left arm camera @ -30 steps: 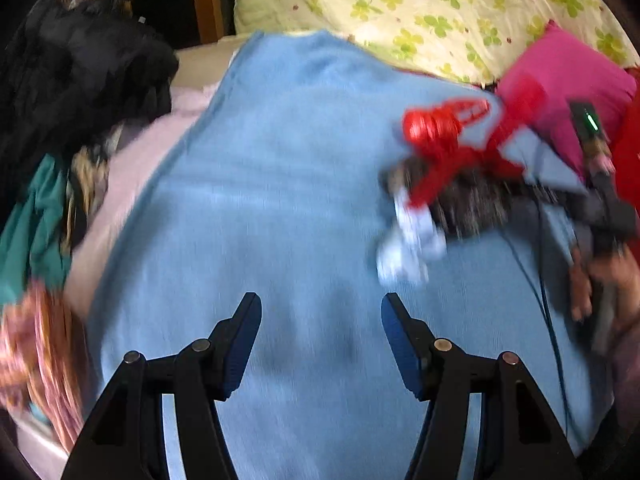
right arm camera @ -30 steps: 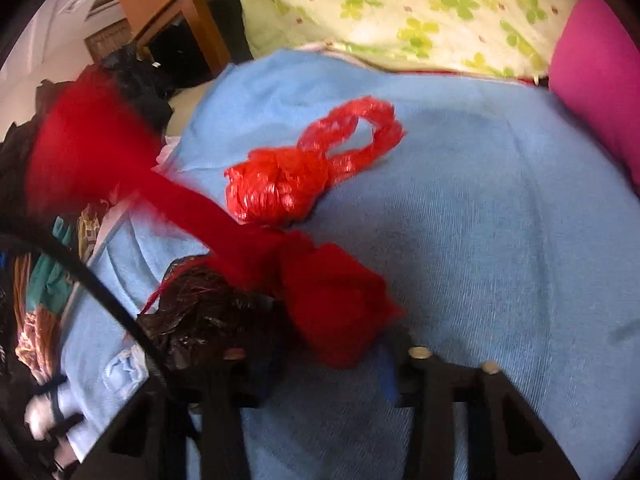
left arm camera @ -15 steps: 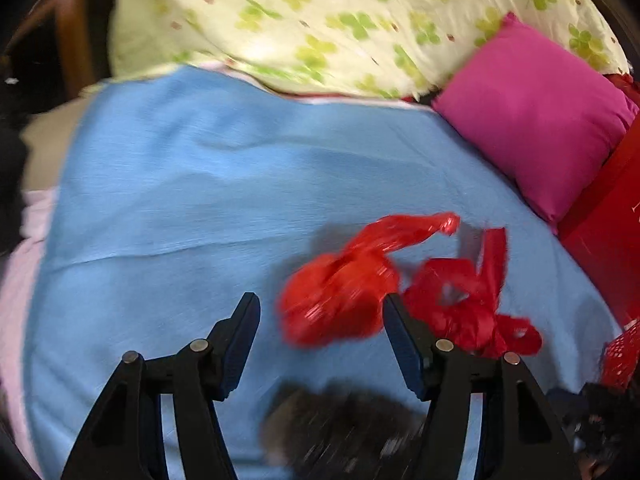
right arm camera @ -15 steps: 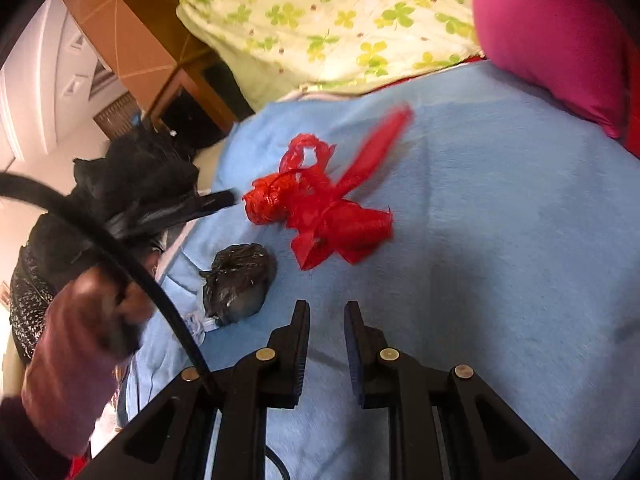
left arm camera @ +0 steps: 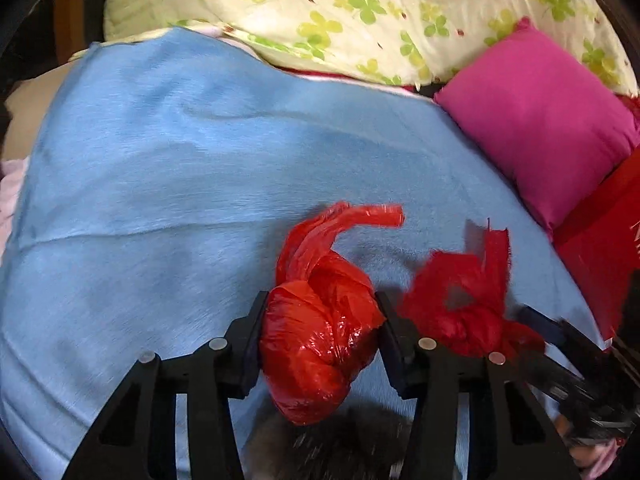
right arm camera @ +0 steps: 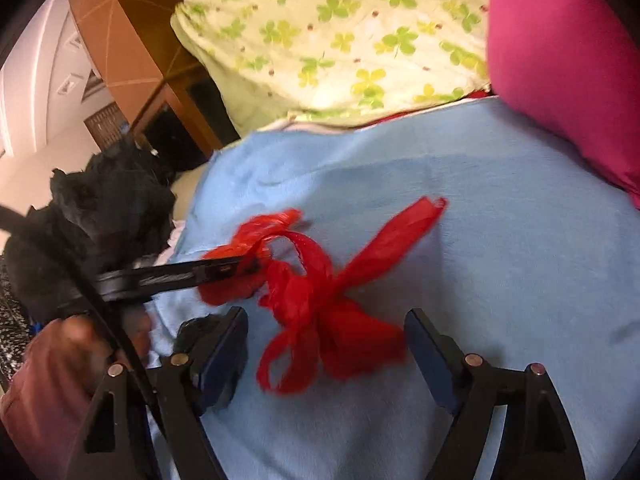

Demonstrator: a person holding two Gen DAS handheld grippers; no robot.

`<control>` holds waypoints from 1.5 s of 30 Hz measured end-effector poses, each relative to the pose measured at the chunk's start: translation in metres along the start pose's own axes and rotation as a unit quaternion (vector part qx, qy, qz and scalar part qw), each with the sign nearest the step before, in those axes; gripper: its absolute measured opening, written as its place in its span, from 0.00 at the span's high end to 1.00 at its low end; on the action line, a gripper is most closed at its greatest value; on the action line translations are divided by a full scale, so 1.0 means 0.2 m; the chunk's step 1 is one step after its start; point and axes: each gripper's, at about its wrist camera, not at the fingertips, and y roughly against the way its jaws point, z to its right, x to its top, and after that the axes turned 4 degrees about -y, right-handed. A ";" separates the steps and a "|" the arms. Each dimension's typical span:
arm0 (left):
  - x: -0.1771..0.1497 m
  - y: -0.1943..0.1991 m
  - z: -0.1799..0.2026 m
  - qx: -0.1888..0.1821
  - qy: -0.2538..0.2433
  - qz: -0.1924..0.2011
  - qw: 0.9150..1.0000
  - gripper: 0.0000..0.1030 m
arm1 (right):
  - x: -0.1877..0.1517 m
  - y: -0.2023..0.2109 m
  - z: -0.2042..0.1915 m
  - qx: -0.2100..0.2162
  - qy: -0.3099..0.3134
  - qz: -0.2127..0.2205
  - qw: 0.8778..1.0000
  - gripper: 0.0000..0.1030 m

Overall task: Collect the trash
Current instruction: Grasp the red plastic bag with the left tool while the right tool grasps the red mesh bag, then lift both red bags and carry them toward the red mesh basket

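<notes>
Through my left wrist view, my left gripper (left arm camera: 320, 344) is clamping its jaws on a glossy, knotted red bag (left arm camera: 320, 344) above the blue blanket (left arm camera: 180, 184). Through my right, my right gripper (right arm camera: 326, 354) is gaping wide around a crumpled second red bag (right arm camera: 320, 304) lying on the blanket.

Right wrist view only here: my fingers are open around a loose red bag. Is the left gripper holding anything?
Observer: Yes. The left gripper has a pad pressed against each side of a knotted red bag.
Operator: Where does my bag sit from that side?
Observer: The loose red bag lies just right of the left gripper's right-hand finger, on the blue blanket.
Operator: Anything further right that I can't see?
Observer: A red box sits beside the pink pillow, at the blanket's edge.
</notes>
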 end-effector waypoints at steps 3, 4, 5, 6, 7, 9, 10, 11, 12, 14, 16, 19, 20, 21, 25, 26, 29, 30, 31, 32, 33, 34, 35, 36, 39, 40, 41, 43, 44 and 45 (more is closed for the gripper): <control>-0.06 0.16 -0.02 0.015 -0.010 0.015 1.000 0.50 | 0.02 -0.13 -0.09 -0.029 0.042 -0.037 0.998 0.42; -0.07 0.20 -0.02 0.015 -0.012 0.018 1.000 0.50 | 0.01 -0.18 -0.10 -0.040 0.055 -0.059 0.996 0.56; -0.09 0.25 -0.02 0.013 -0.015 0.021 1.000 0.50 | 0.01 -0.21 -0.10 -0.035 0.053 -0.070 0.996 0.56; -0.13 0.33 0.00 0.013 -0.020 0.027 0.999 0.50 | 0.00 -0.20 -0.09 -0.030 0.045 -0.068 0.996 0.60; -0.16 0.38 0.01 0.015 -0.023 0.033 0.999 0.49 | -0.02 -0.18 -0.09 -0.033 0.042 -0.069 0.996 0.64; -0.23 0.47 0.05 0.013 -0.025 0.041 0.999 0.49 | -0.05 -0.12 -0.09 -0.036 0.032 -0.065 0.997 0.69; -0.27 0.52 0.07 0.013 -0.025 0.042 0.999 0.49 | -0.06 -0.08 -0.09 -0.035 0.027 -0.061 0.997 0.69; -0.32 0.57 0.09 0.014 -0.024 0.046 0.999 0.49 | -0.09 0.00 -0.10 -0.033 0.022 -0.056 0.998 0.69; -0.36 0.63 0.12 0.017 -0.022 0.051 0.998 0.49 | -0.11 0.06 -0.10 -0.032 0.021 -0.052 0.998 0.69; -0.43 0.72 0.16 0.020 -0.015 0.063 0.998 0.49 | -0.17 0.23 -0.13 -0.031 0.015 -0.038 0.999 0.69; -0.51 0.85 0.24 0.031 -0.009 0.083 0.996 0.49 | -0.21 0.40 -0.15 -0.024 0.012 -0.024 0.999 0.69; -0.60 1.00 0.36 0.064 -0.009 0.102 0.993 0.49 | -0.26 0.66 -0.19 -0.022 0.017 0.003 1.000 0.69; -0.63 1.06 0.40 0.068 -0.008 0.110 0.992 0.49 | -0.28 0.79 -0.22 -0.018 0.020 0.018 0.999 0.69; -0.66 1.12 0.45 0.074 -0.009 0.119 0.990 0.49 | -0.30 0.89 -0.23 -0.015 0.021 0.029 0.999 0.69; -0.73 1.33 0.64 0.117 -0.036 0.156 0.980 0.49 | -0.37 1.25 -0.29 -0.007 0.033 0.071 0.997 0.69; -0.75 1.40 0.70 0.124 -0.043 0.167 0.977 0.49 | -0.38 1.32 -0.30 -0.005 0.035 0.078 0.996 0.69; -0.79 1.53 0.85 0.145 -0.069 0.195 0.968 0.49 | -0.43 1.55 -0.33 0.003 0.040 0.106 0.994 0.69; -0.81 1.56 0.89 0.152 -0.075 0.203 0.964 0.49 | -0.44 1.59 -0.36 0.004 0.042 0.113 0.993 0.69; -0.82 1.59 0.92 0.155 -0.079 0.209 0.962 0.49 | -0.45 1.65 -0.37 0.003 0.045 0.121 0.992 0.69; -0.84 1.64 0.97 0.160 -0.086 0.218 0.959 0.49 | -0.46 1.69 -0.38 0.004 0.048 0.127 0.991 0.69; -0.84 1.65 0.99 0.165 -0.090 0.224 0.956 0.49 | -0.48 1.74 -0.39 0.006 0.051 0.134 0.990 0.69; -0.86 1.68 1.03 0.174 -0.097 0.231 0.953 0.49 | -0.50 1.80 -0.41 0.008 0.053 0.140 0.989 0.69; -0.87 1.71 1.06 0.180 -0.101 0.236 0.950 0.49 | -0.52 1.84 -0.42 0.009 0.056 0.146 0.988 0.69; -0.89 1.73 1.09 0.183 -0.105 0.240 0.948 0.49 | -0.53 1.88 -0.43 0.009 0.059 0.152 0.987 0.69; -0.93 1.79 1.16 0.190 -0.115 0.250 0.942 0.48 | -0.58 2.01 -0.46 0.005 0.072 0.169 0.983 0.69; -0.94 1.81 1.18 0.192 -0.119 0.253 0.941 0.48 | -0.60 2.05 -0.47 0.006 0.075 0.174 0.982 0.69; -0.95 1.83 1.21 0.194 -0.122 0.256 0.939 0.48 | -0.59 2.05 -0.48 0.007 0.076 0.179 0.981 0.68; -0.97 1.85 1.25 0.197 -0.130 0.261 0.936 0.48 | -0.60 2.08 -0.49 0.007 0.077 0.187 0.979 0.69; -0.98 1.86 1.27 0.199 -0.135 0.263 0.935 0.48 | -0.61 2.10 -0.49 0.006 0.078 0.191 0.978 0.69; -0.98 1.86 1.29 0.199 -0.137 0.265 0.933 0.48 | -0.62 2.12 -0.48 0.006 0.079 0.194 0.978 0.68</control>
